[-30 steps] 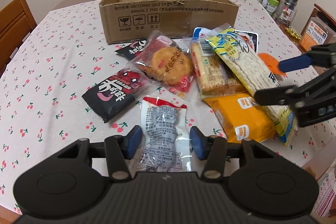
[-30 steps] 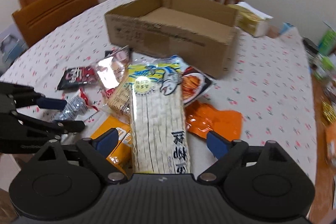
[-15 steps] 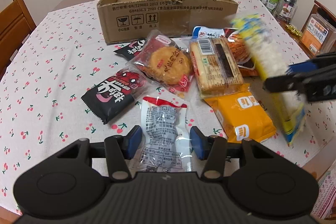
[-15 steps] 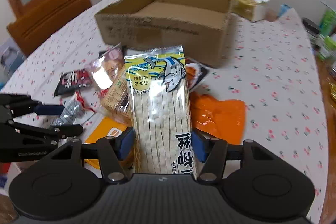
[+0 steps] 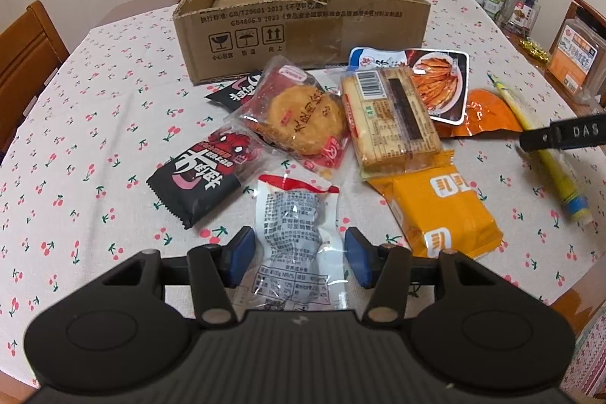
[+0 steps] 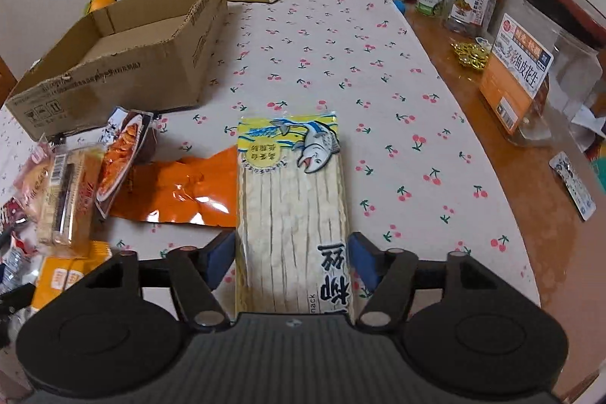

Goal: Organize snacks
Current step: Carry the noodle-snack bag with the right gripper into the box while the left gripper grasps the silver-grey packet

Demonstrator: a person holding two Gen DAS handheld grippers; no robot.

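The right claw (image 6: 291, 262), clamped on the long yellow fish-strip packet (image 6: 289, 199), must carry it to the open cardboard box (image 6: 125, 59), while the left claw (image 5: 297, 254) waits apart.

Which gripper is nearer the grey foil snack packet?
Left. The left gripper straddles the grey foil packet with open jaws; the right gripper is off to its right, shut on the fish-strip pack.
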